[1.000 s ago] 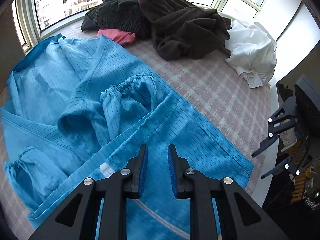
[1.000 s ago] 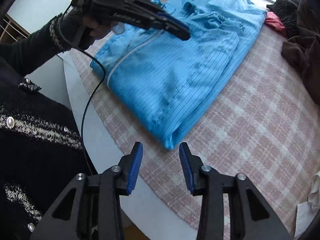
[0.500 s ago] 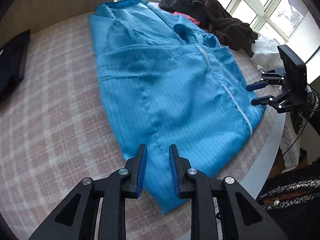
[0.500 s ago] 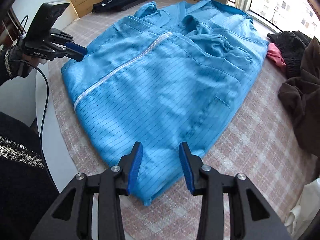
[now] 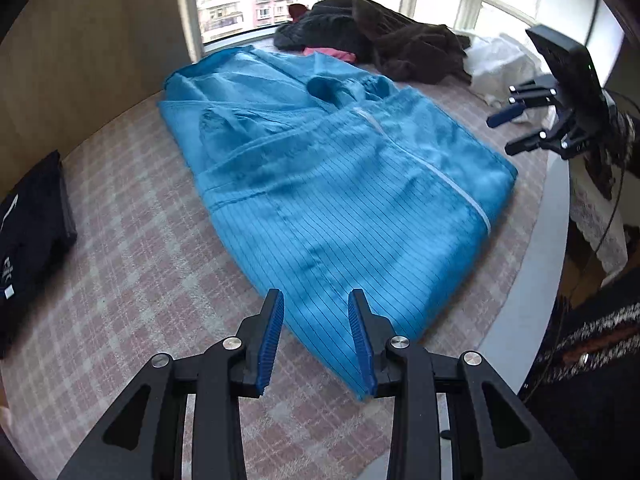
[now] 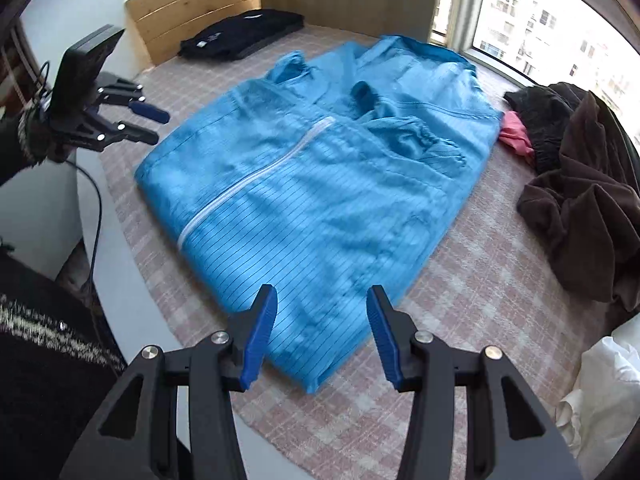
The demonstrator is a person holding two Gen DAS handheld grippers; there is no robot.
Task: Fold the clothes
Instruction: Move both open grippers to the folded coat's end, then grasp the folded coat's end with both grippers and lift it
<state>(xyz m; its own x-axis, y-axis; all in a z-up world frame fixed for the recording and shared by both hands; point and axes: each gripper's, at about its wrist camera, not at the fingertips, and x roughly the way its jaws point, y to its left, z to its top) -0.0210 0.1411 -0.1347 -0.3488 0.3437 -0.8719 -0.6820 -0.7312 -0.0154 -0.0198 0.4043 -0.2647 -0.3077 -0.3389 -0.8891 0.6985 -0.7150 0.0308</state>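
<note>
Meanwhile, L gripper (image 5: 316, 338) & R gripper (image 6: 322, 334), fingers spread, empty, hovered over blue coat's (image 5: 340, 184) hem corners. Best next: pinch both corners evenly, fold toward collar.

Both grippers' jaws have opened wider, drawn back from the blue garment (image 5: 340, 184)

garment (image 5: 344, 184) blue, pinstriped | tablecloth (image 5: 132, 280) pink plaid | tongs pads (image 6: 260, 332) blue
</note>
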